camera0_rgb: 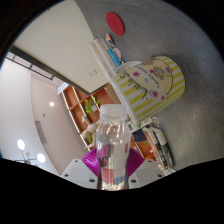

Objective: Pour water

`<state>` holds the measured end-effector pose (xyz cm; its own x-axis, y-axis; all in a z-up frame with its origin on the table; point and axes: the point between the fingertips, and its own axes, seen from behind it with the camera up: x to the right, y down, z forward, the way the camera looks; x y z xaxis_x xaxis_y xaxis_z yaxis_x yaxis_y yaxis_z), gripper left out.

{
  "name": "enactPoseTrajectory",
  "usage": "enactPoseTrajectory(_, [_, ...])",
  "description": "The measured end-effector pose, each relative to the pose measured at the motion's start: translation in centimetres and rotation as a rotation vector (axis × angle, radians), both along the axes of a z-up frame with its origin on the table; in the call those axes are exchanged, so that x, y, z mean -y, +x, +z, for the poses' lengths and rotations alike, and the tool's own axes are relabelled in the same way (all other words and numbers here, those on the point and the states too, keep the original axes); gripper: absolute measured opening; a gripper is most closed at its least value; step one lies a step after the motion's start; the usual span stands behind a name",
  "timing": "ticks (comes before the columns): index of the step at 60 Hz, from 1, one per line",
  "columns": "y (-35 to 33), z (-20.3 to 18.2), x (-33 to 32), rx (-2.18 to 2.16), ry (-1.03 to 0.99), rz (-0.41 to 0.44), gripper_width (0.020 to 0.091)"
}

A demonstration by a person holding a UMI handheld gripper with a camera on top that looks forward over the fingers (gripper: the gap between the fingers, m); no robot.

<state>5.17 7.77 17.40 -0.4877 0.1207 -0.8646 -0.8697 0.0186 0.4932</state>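
Gripping the clear bottle between both pads, our gripper holds it raised, its neck toward the striped cup just beyond. The cup's mouth seems turned away, so we should tip slowly.

Views: I am getting one camera only, so nothing is overlapping.
Mount: it is riding on the gripper, looking forward along the fingers.
Facing: it is tilting upward, ceiling filling beyond the fingers.
Nearness: it is sitting close behind the fingertips.
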Motion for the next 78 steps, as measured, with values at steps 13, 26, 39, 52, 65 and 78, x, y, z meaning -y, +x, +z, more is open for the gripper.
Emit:
enactPoseTrajectory(13, [-0.8, 0.2, 0.0, 0.055, -0.022, 0.042, 0.0333])
enactPoseTrajectory(26, [0.7, 2.8, 0.1, 0.822, -0.17, 0.067, 0.0335])
enactPoseTrajectory(39, [11.5, 4.4, 1.6, 1.68, -0.516, -0.089, 0.0352])
enactPoseTrajectory(52, [22.7, 1.3, 4.4, 2.025, -0.9, -0.172, 0.035])
enactPoseTrajectory(65, [29.3, -5.1, 4.2, 1.911, -0.965, -0.197, 0.0361])
enactPoseTrajectory(78, [30.2, -8.5, 2.9, 1.876, -0.94, -0.163, 0.0363])
